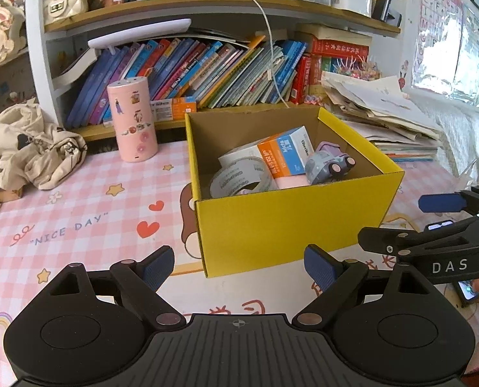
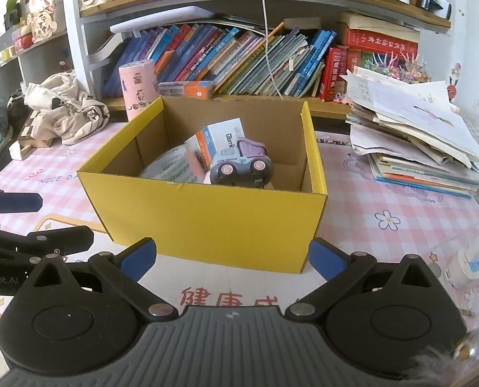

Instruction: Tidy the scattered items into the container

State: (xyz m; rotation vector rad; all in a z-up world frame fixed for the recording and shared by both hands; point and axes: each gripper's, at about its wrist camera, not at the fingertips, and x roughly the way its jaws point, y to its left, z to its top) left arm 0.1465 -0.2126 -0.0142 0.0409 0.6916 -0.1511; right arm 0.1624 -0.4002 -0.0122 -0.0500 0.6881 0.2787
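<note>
A yellow cardboard box [image 1: 291,225] [image 2: 213,219] stands on the pink checked tablecloth. Inside it lie a roll of clear tape [image 1: 239,179] [image 2: 171,167], an orange, blue and white toothpaste carton [image 1: 284,154] [image 2: 220,138] and a grey and purple toy truck [image 1: 328,163] [image 2: 242,166]. My left gripper [image 1: 239,269] is open and empty, hovering just in front of the box's near left corner. My right gripper [image 2: 233,258] is also open and empty, before the box's front wall. Each gripper shows at the side edge of the other's view.
A pink cylinder with stickers [image 1: 134,122] stands left of the box, with a crumpled cream bag [image 1: 36,148] further left. Bookshelves [image 1: 207,74] rise behind. A pile of papers and books [image 2: 413,135] lies to the right. A small white and blue object [image 2: 478,258] sits at the right edge.
</note>
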